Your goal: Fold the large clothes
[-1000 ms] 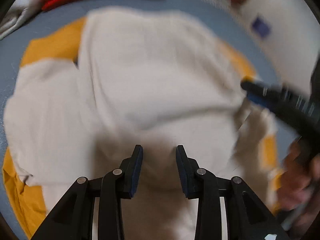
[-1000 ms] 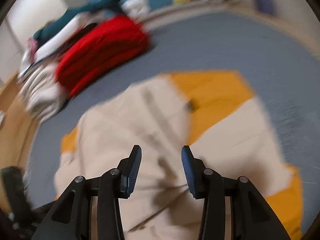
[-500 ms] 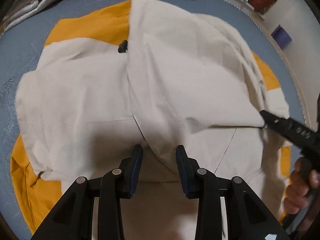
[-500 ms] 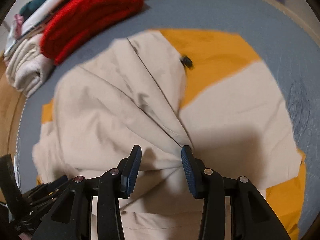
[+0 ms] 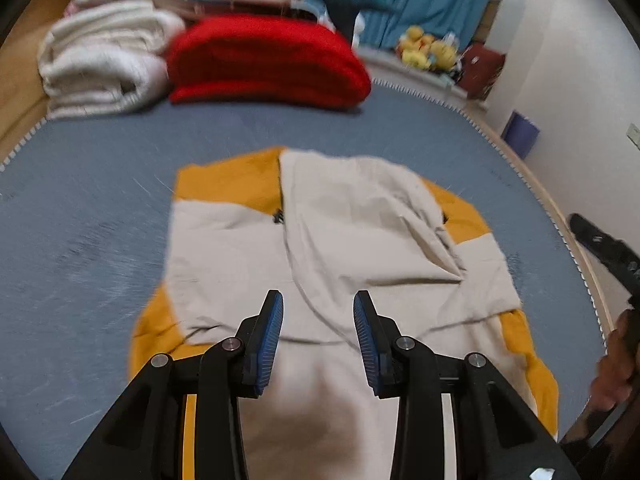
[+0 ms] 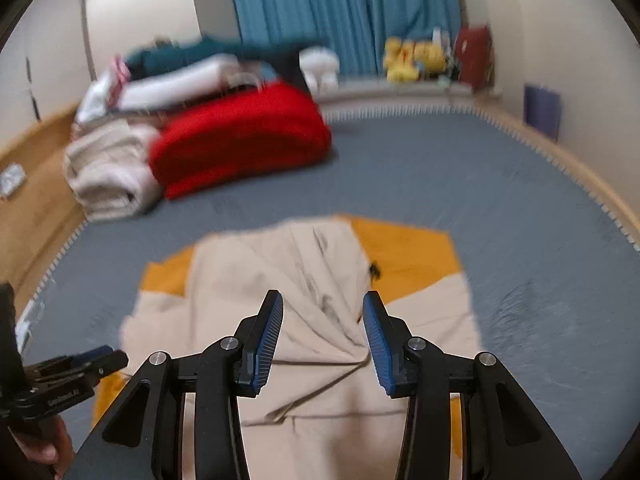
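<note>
I'm seeing one garment [image 5: 320, 240], beige with orange panels, lying flat on the grey-blue mat [image 5: 80, 220], partly folded: a beige flap is lying over its middle, with a small dark zipper pull [image 5: 277, 216] showing at the flap's edge. The left gripper [image 5: 318, 328] is hanging above the near end of the garment with its two blue-padded fingers spread apart and nothing between them. The right gripper [image 6: 322, 332] is likewise hanging over the near part of the garment [image 6: 304, 300], fingers apart, gripping nothing; creases in the beige cloth are running toward the gap between its fingers. In the right wrist view the left gripper [image 6: 108, 358] is poking in at the lower left edge, and there is white lettering on its black body, too blurred for me to read. In the left wrist view the right gripper's black body [image 5: 608, 248] and the hand [image 5: 616, 364] holding it are showing at the right edge. Counting the rest: one red folded blanket [image 5: 264, 64] at the far side of the mat, one stack of white folded bedding [image 5: 100, 64] touching it on the left, one teal curtain [image 6: 344, 12] behind, a cluster of yellow plush toys [image 6: 412, 60] on the far ledge (count unclear, blurred), one dark red bag [image 6: 474, 56] beside them, one purple box [image 6: 542, 110] by the wall. No brand or label is readable anywhere else.
</note>
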`<state>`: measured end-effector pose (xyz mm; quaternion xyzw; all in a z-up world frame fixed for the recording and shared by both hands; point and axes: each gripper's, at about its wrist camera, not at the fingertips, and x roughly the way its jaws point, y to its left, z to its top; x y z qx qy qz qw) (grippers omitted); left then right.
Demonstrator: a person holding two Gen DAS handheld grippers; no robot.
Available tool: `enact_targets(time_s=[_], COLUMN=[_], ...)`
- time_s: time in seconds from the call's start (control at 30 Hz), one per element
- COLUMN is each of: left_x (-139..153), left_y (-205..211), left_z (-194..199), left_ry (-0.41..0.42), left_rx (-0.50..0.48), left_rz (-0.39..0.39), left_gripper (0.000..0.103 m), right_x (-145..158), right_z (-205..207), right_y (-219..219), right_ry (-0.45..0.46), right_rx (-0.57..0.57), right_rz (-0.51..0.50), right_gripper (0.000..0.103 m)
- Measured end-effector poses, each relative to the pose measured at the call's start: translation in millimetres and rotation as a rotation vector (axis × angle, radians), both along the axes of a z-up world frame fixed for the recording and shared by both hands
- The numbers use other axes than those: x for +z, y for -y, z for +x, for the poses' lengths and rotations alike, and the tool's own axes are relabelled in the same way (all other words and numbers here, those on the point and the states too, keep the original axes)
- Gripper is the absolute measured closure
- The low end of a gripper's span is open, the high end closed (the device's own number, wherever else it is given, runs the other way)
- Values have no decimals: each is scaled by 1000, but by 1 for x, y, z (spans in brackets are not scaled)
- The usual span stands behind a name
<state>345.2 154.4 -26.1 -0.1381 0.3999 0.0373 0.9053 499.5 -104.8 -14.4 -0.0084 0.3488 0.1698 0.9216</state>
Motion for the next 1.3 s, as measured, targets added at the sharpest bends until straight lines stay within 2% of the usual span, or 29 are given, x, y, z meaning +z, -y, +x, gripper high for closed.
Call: enact_targets(time_s=[0.1, 0.17, 0.23, 0.3, 0.4, 0.47, 0.5, 0.53, 0.6, 0.63, 0.67, 0.77, 0.83, 0.9, 0.97, 1.03, 1.2, 1.3], left_x=[25, 38, 48, 54, 48, 33, 18, 2, -20, -28, -37, -60, -78, -93, -104, -114, -129, -138], left_y=[-8, -10, -8, -6, -7, -19, -30, -42, -61, -68, -75, -84, -84, -78, -72, -71, -84, -85], left_z=[-39, -73, -105, -141, -183, -202, -208, -208, -210, -210, -210, -213, -215, -215, -212, -210, -216, -218], left_ry=[36, 49, 57, 68, 66, 53, 22, -44, -126, -152, -186, -285, -355, -421, -483, -528, -573, -612], left_rx=[19, 29, 22, 4, -22, 12, 55, 105, 157, 166, 185, 226, 231, 228, 214, 205, 245, 235], left_rz=[20, 15, 1, 34, 65, 31, -3, -32, -123, -159, -182, -214, -278, -277, -234, -233, -279, -264], left_gripper=[71, 75, 85, 90, 91, 91, 91, 92, 94, 94, 94, 94, 90, 88, 83, 78, 75, 74], right_x=[39, 56, 70, 73, 66, 56, 47, 35, 17, 6, -4, -33, -57, -75, -93, -109, -133, -146], right_z=[-50, -83, -118, -143, -171, -187, -192, -192, -184, -180, -176, -168, -164, -162, -166, -168, -169, -167], right_y=[30, 52, 77, 100, 143, 177, 193, 208, 230, 242, 252, 262, 267, 272, 273, 273, 282, 281], right_ry=[55, 80, 106, 106, 81, 68, 56, 27, -65, -125, -170, -278, -391, -480, -527, -570, -668, -722], right_rx=[-2, 5, 9, 4, -33, -78, -102, -140, -211, -234, -255, -267, -257, -248, -248, -239, -247, -248], right_rz=[33, 27, 5, -10, -16, -14, -17, -36, -39, 3, 27, -4, 10, 10, -54, -108, -117, -129], right_gripper=[60, 60, 60, 60, 60, 60, 60, 60, 60, 60, 60, 60, 60, 60, 60, 60, 60, 60])
